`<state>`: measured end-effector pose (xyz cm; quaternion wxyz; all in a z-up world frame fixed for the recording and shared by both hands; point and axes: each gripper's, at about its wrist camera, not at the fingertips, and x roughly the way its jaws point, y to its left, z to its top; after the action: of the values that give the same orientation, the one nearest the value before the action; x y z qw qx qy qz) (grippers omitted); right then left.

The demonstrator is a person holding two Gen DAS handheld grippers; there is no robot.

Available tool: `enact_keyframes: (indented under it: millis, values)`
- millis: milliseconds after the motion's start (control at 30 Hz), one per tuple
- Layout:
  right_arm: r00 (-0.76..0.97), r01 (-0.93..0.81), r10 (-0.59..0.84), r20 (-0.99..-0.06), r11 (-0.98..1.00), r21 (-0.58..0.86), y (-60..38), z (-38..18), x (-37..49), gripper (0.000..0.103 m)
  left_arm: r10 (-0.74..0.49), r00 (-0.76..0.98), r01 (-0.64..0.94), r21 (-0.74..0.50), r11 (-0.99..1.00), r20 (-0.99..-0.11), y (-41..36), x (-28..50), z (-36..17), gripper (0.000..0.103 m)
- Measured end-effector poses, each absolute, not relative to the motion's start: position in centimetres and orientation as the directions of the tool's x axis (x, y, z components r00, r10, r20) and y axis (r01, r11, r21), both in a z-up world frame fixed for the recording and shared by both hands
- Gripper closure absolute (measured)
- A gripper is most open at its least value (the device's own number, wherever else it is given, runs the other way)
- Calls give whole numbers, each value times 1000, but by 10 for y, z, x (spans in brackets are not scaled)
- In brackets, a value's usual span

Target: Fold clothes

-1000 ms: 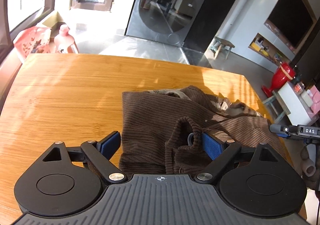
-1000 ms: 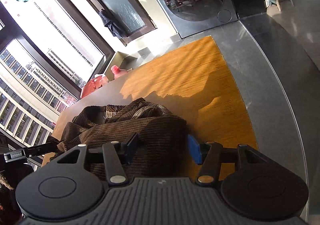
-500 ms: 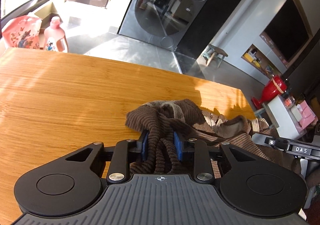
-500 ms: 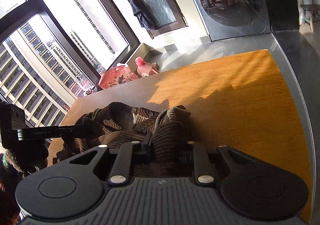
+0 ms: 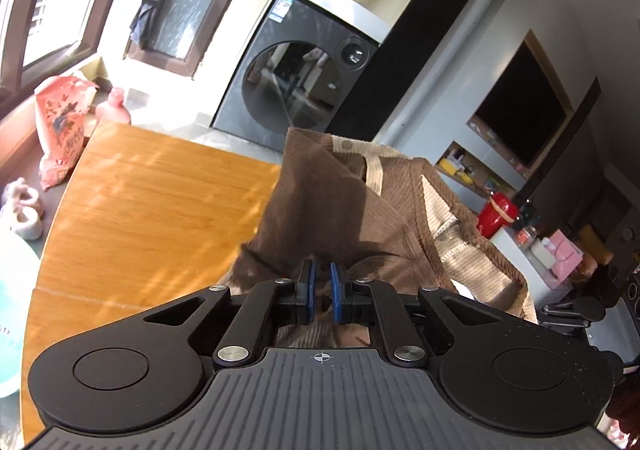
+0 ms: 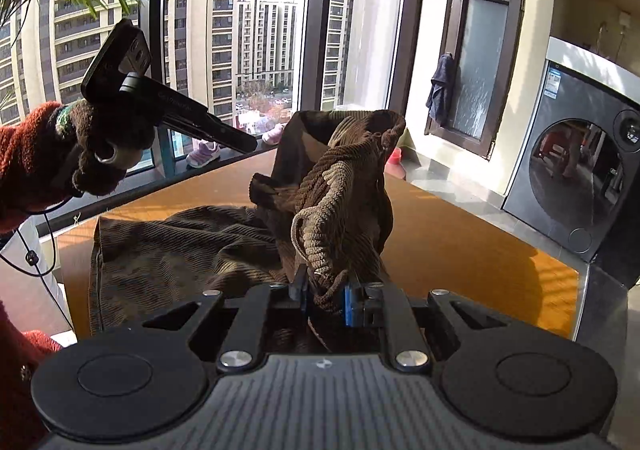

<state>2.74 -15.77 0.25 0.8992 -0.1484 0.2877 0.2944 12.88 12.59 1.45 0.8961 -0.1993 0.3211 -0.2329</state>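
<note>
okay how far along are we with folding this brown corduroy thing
Early. Done: both grippers have pinched the brown corduroy garment. In hand: left gripper and right gripper hold its bunched edge up, the rest trailing on the wooden table. Left: spreading it flat and every fold.

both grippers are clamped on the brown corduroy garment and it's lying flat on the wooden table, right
Not quite. The left gripper and right gripper do clamp the brown corduroy garment, but it is not flat: the right wrist view shows the gripped part lifted, only its far part resting on the wooden table.
</note>
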Motion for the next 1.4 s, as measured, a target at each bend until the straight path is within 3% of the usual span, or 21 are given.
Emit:
enact_keyframes:
  millis: [100,133,167,233,367,433,500,533,600,700,767,833,900,1000,1133,1267,1367,1400]
  values:
    - [601,-639,408,-687,762,-106,-141,-37,-2,88,-561,690,253,-573,779,-458,152,105,3,92]
    - [583,-641,398,-709,761,-99,-137,-49,-9,88,-565,701,252,-590,767,-435,158,101,6,88]
    - [571,-634,390,-722,768,-87,-136,-59,-15,88,-565,719,255,-602,757,-405,165,97,13,82]
    - [585,-624,380,-716,775,-98,-135,-67,-23,88,-558,750,267,-610,746,-354,174,93,31,53]
    - [597,-592,386,-704,803,-62,-142,-63,-25,88,-553,779,301,-597,744,-296,172,90,60,33]
    - [599,-577,396,-697,816,-33,-150,-58,-27,87,-555,769,302,-584,753,-317,163,97,64,17]
    - [599,-562,409,-688,827,2,-161,-51,-31,79,-567,737,296,-577,761,-368,154,107,56,14]
    - [602,-552,417,-681,833,22,-167,-46,-33,75,-569,714,286,-571,769,-408,148,112,48,14]
    - [632,-502,433,-643,861,86,-184,-32,-38,46,-570,665,260,-566,782,-483,136,122,28,14]
    - [675,-374,449,-586,892,252,-214,-19,-36,42,-595,590,227,-594,771,-546,119,135,-1,17]
    - [680,-274,456,-574,884,378,-231,-23,-27,40,-617,554,216,-620,755,-558,110,142,-18,28]
    - [657,-206,479,-582,857,473,-236,-39,-13,40,-625,543,206,-633,746,-561,104,149,-28,44]
    - [625,-167,508,-593,829,534,-233,-57,2,45,-633,539,190,-652,734,-555,104,159,-35,51]
    - [602,-191,487,-633,857,478,-211,-76,30,76,-643,536,173,-674,718,-548,104,174,-41,59]
    - [666,-214,395,-633,914,345,-205,-68,85,82,-616,581,172,-659,732,-532,93,198,-31,69]
    - [710,-193,350,-611,931,310,-220,-49,117,83,-638,563,219,-650,728,-525,86,195,-28,69]
    - [725,-183,333,-603,937,298,-231,-40,124,83,-649,555,205,-670,713,-521,94,184,-34,55]
    - [721,-178,339,-605,934,311,-235,-42,120,74,-657,557,197,-688,699,-508,98,182,-36,46]
